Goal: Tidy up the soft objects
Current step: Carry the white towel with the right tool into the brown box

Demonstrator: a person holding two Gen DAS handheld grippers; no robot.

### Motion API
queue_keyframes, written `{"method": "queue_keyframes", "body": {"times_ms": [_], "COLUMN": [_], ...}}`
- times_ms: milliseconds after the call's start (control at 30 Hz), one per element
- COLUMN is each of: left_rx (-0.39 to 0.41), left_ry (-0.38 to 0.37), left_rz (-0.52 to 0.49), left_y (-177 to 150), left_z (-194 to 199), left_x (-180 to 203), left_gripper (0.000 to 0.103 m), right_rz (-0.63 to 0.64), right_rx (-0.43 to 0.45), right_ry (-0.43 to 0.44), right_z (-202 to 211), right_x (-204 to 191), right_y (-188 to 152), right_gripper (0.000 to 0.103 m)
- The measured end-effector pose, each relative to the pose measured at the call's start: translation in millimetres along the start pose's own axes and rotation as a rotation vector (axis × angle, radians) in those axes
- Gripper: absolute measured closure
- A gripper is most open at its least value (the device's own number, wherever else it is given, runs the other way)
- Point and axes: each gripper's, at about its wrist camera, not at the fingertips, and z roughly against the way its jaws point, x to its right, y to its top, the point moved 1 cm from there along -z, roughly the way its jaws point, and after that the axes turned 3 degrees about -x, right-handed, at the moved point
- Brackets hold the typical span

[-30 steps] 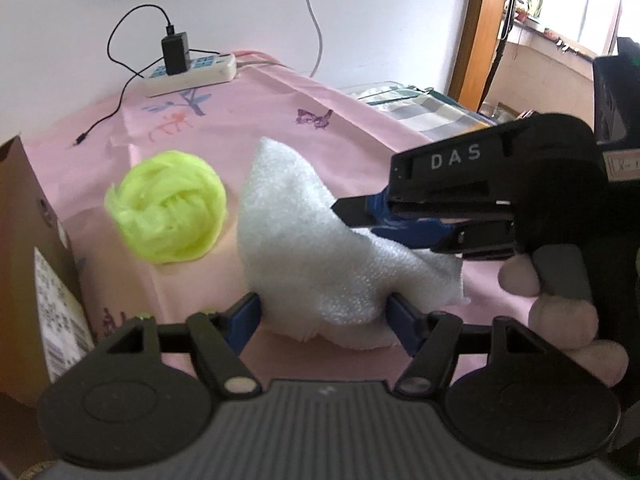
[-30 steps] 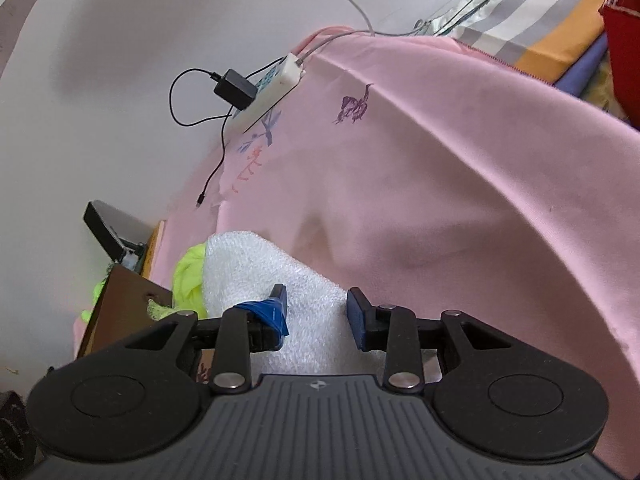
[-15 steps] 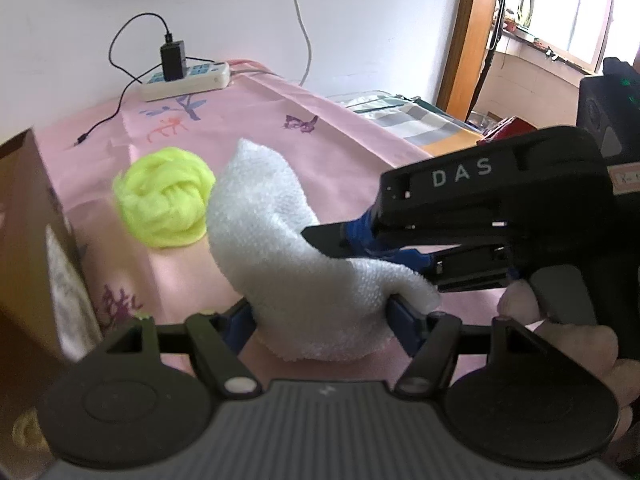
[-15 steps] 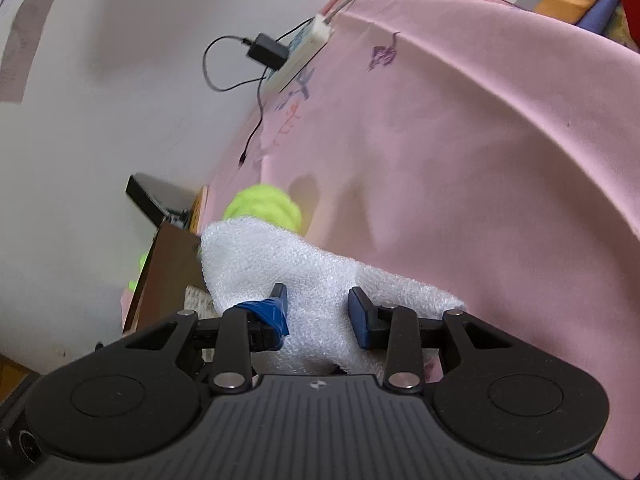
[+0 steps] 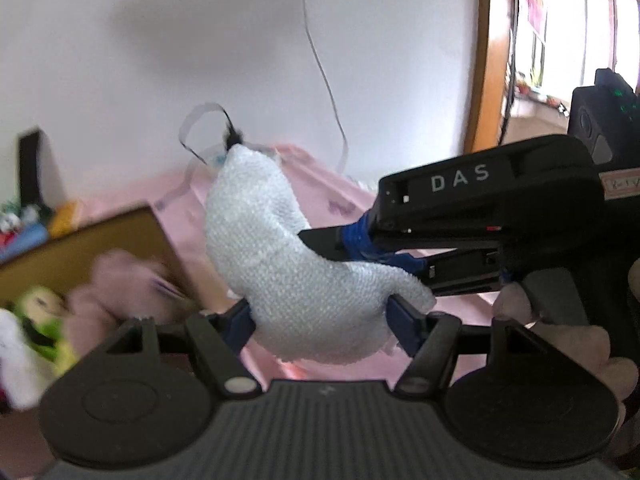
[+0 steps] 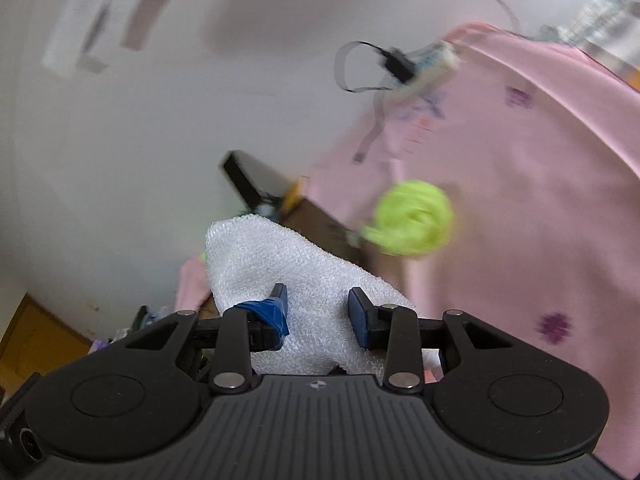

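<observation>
A: What do the left gripper (image 5: 320,316) fingers have between them?

B: The white foam sheet (image 5: 288,264). Its blue pads press into the bunched lower part from both sides, so the jaws stand moderately apart with foam filling the gap.

A: And the right gripper (image 6: 318,310)?

B: Clamped on the same white foam sheet (image 6: 288,280), with the fingers set fairly narrow. In the left wrist view the right gripper (image 5: 320,240) comes in from the right side, its black tip and blue-taped finger biting the sheet a little above the left gripper's hold.

A: Where does the sheet sit, then?

B: Held in the air between the two tools, its free end curving up and away from both, clear of the pink tablecloth (image 6: 540,208).

A: What lies around it?

B: A yellow-green yarn ball (image 6: 412,218) rests on the cloth, farther off and to the right in the right wrist view. Just left of it is a brown cardboard box (image 5: 80,252), with blurred soft toys (image 5: 40,320) at its near left. Far back by the white wall is a power strip (image 6: 432,58) with a black plug and cable.
</observation>
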Motion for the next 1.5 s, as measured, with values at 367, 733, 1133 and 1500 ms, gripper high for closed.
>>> {"method": "queue_keyframes", "body": {"times_ms": [367, 733, 1133, 1500], "left_rx": [0.094, 0.003, -0.017, -0.019], "left_ry": [0.109, 0.120, 0.127, 0.134], "left_rz": [0.021, 0.082, 0.108, 0.020], "left_y": [21, 11, 7, 8], "left_z": [48, 9, -17, -35], "left_x": [-82, -127, -131, -115], "left_gripper": [0.034, 0.034, 0.033, 0.033], "right_rz": [0.001, 0.015, 0.109, 0.161], "right_rx": [0.004, -0.015, -0.027, 0.029], "right_ry": [0.097, -0.092, -0.195, -0.068], "right_z": [-58, -114, -134, -104], "right_x": [-77, -76, -66, -80], "right_y": [-2, -19, -11, 1], "right_gripper": [0.085, 0.085, 0.091, 0.085]}}
